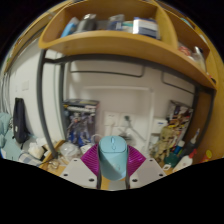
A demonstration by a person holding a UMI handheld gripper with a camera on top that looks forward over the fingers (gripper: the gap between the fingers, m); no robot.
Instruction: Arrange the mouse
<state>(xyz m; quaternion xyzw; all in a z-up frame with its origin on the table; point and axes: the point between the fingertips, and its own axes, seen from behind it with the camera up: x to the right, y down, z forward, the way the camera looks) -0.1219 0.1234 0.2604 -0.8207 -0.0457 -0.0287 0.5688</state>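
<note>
Wooden shelf overhead, white wall beneath; cluttered desk below

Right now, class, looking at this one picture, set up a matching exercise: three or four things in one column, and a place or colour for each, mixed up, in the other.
Things:
1. mouse
2. tool finger pads
3. wooden shelf
4. boxes

Descriptions:
A. pink-magenta
B. high above, beyond the fingers
C. light blue, gripped between the fingers
D. lying on the shelf

Pairs: 1-C, 2-A, 3-B, 4-D
</note>
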